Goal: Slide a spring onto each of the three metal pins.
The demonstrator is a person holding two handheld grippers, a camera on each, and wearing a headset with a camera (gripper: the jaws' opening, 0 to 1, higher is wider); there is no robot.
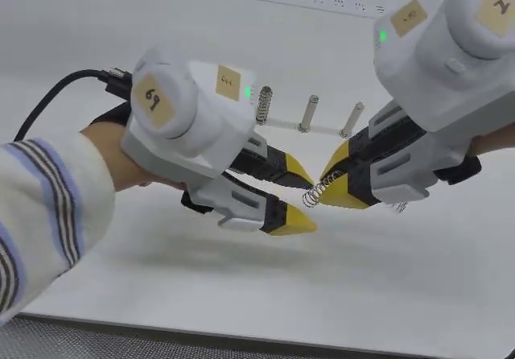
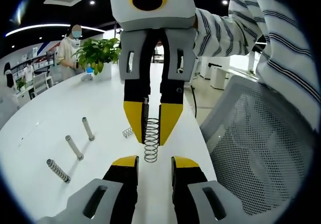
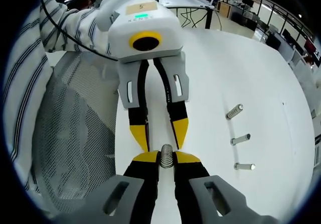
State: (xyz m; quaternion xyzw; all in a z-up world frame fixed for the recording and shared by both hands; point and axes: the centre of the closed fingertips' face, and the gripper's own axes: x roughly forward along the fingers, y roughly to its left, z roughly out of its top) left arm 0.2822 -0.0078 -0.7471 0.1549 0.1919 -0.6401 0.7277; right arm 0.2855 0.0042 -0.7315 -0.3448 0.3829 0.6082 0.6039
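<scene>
My right gripper (image 1: pixel 336 183) clamps a spring (image 1: pixel 319 190) in its jaws above open desk (image 1: pixel 241 295); my left gripper (image 1: pixel 296 198) faces it, jaws released. Three pins (image 1: pixel 308 113) stand farther off, the leftmost wearing a coil (image 1: pixel 263 105).

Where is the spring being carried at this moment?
Head view, centre: the spring is clamped in the right gripper, tip to tip with the open left gripper, nearer the person than the three pins.
</scene>
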